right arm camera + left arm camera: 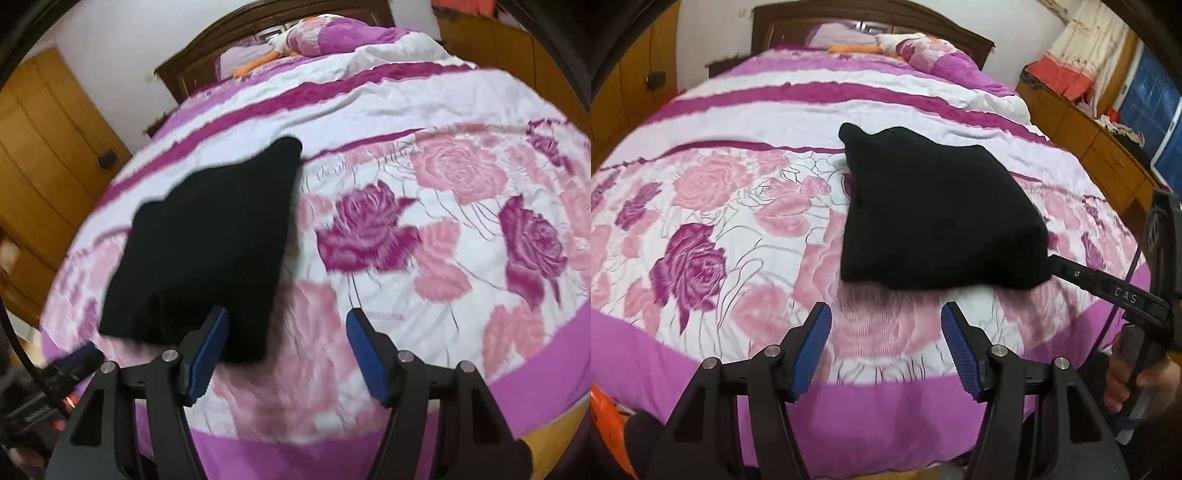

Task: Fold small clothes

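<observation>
A black garment [934, 214], folded into a compact slab, lies on the flowered bedspread [738, 206]. My left gripper [886, 332] hovers in front of its near edge, jaws open, nothing between the blue pads. From the right, one of my right gripper's fingers [1071, 271] reaches to the garment's near right corner. In the right wrist view the garment [207, 251] lies left of centre. My right gripper [286, 332] is open above the garment's near right corner, with only bedspread [406, 295] between its pads. The left gripper [81, 358] is a blur at the lower left.
A hand [1137, 384] holds the right gripper's handle. Pillows [923, 51] and a dark headboard [849, 18] are at the bed's far end. Wooden cabinets [1100, 147] run along the right side, and a wooden door [48, 155] stands on the left.
</observation>
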Tool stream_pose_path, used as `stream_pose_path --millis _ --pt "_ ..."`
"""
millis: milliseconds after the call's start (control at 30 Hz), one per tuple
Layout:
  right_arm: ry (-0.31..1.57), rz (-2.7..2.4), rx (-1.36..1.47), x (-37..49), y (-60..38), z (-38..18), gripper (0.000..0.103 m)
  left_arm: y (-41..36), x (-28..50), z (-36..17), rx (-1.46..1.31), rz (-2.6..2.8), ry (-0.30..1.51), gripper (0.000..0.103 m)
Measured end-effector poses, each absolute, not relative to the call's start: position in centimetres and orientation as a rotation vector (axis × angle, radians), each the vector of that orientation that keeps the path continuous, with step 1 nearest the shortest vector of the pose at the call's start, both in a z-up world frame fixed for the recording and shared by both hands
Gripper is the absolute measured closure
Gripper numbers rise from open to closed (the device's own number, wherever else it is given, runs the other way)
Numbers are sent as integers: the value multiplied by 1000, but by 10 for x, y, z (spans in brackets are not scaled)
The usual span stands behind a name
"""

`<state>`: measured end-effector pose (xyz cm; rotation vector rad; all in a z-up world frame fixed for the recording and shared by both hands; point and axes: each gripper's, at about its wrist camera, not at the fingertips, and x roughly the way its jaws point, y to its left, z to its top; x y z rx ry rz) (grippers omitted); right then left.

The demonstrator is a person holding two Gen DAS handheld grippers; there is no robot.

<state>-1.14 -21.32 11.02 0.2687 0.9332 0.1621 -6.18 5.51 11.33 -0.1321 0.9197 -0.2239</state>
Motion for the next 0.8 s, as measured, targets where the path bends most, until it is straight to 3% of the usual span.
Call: stream_pose_path --millis 400,800 --pt "942 110 51 -51 -167 74 33 59 -74 55 -88 -144 925 45" --pt "811 9 -202 -68 -134 49 25 49 -74 40 -26 -112 873 42"
